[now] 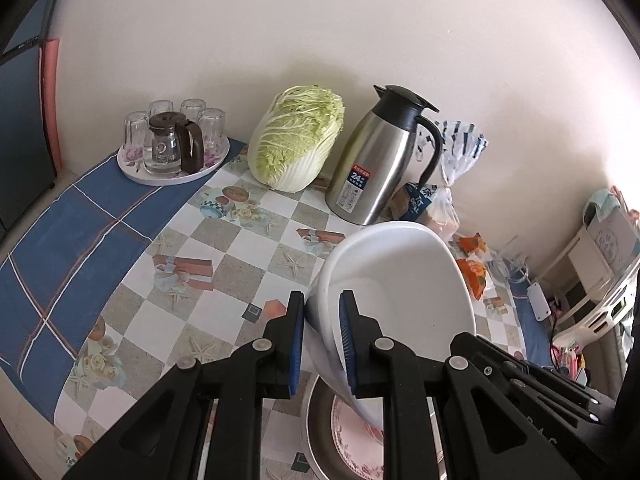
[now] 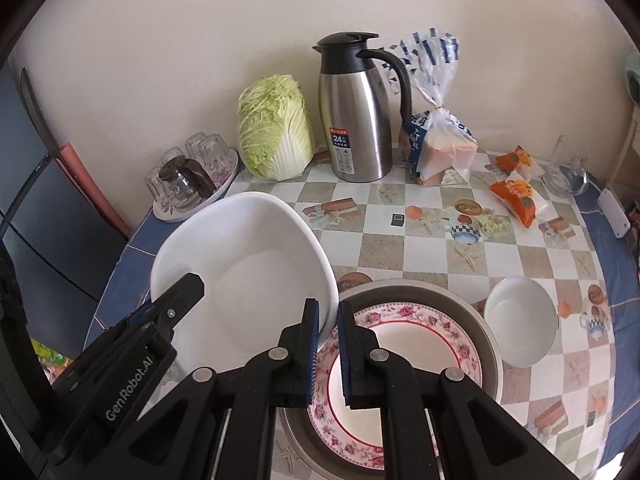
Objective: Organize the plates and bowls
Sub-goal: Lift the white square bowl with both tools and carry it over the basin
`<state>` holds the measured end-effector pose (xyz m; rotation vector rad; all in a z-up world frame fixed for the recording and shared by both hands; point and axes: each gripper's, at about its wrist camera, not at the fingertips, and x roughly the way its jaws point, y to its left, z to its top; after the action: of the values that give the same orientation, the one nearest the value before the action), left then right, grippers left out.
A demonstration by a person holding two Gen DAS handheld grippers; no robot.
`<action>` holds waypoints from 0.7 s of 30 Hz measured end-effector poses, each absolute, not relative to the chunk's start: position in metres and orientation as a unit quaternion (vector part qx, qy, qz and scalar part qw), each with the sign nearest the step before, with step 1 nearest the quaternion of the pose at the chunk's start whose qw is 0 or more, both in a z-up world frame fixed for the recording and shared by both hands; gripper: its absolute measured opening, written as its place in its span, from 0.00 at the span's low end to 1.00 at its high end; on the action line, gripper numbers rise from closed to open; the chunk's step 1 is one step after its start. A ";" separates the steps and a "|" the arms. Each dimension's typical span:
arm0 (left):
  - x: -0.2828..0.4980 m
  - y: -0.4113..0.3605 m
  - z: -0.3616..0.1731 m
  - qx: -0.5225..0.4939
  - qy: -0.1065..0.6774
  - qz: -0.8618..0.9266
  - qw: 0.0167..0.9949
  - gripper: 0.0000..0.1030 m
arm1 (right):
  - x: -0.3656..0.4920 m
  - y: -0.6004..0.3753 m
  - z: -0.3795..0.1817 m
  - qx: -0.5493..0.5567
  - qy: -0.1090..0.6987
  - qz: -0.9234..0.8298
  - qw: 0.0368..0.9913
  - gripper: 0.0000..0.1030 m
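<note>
My left gripper [image 1: 322, 304] is shut on the rim of a large white bowl [image 1: 400, 280] and holds it tilted above the table. The same bowl [image 2: 248, 272] shows in the right wrist view, left of a floral plate [image 2: 404, 344] that lies in a grey metal basin [image 2: 472, 312]. The plate [image 1: 352, 432] and basin [image 1: 316, 440] also show under the bowl in the left wrist view. My right gripper [image 2: 326, 312] hovers over the plate's left edge, jaws narrowly apart, empty. A small white bowl [image 2: 520, 320] sits right of the basin.
Against the wall stand a cabbage [image 2: 276, 128], a steel thermos jug [image 2: 356, 112], a bread bag [image 2: 440, 136] and a tray of glasses [image 2: 192, 180]. Orange snack packets [image 2: 516, 196] and a glass mug [image 2: 568, 168] lie at the right.
</note>
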<state>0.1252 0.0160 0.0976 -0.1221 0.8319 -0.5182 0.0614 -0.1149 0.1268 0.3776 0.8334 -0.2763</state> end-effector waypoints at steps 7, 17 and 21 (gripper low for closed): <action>0.106 0.010 0.100 -0.036 0.391 -0.258 0.883 0.18 | 0.034 -0.124 0.113 0.227 0.385 -0.125 0.886 0.10; 0.088 -0.010 0.091 0.011 0.392 -0.261 0.882 0.18 | 0.009 -0.139 0.092 0.268 0.364 -0.129 0.883 0.10; 0.082 -0.021 0.092 0.028 0.387 -0.264 0.883 0.18 | 0.002 -0.147 0.090 0.274 0.355 -0.132 0.884 0.10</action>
<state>0.0815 -0.0208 0.0917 0.0582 0.8054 -0.5487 0.0022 -0.1475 0.0905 0.5691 0.7379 -0.2751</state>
